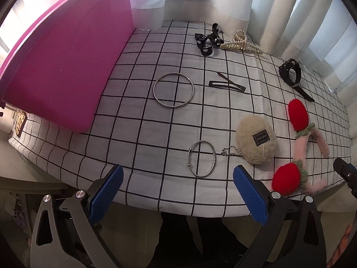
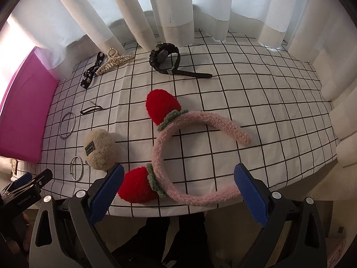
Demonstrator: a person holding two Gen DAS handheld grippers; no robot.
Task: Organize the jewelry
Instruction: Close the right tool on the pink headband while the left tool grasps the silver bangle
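Note:
Jewelry lies scattered on a checked cloth [image 1: 156, 129]. My left gripper [image 1: 178, 178] hovers open at the table's near edge, just short of a small silver bangle [image 1: 202, 158] and a beige fluffy pouch [image 1: 256, 141] on a chain. Farther back lie a large silver bangle [image 1: 173, 89], a dark hair clip [image 1: 226, 84], a black ribbon bow [image 1: 207, 40], a pearl claw clip [image 1: 242, 43] and a black watch [image 1: 292, 76]. My right gripper [image 2: 178, 176] is open over the near edge, its fingers on either side of a pink headband [image 2: 176, 154] with red pompoms [image 2: 161, 106].
A pink box [image 1: 64, 67] stands at the left of the table, its wall facing the jewelry. White curtains [image 2: 169, 6] hang close behind the table. The right part of the cloth [image 2: 267, 102] holds nothing. Dark trousers show below the table edge.

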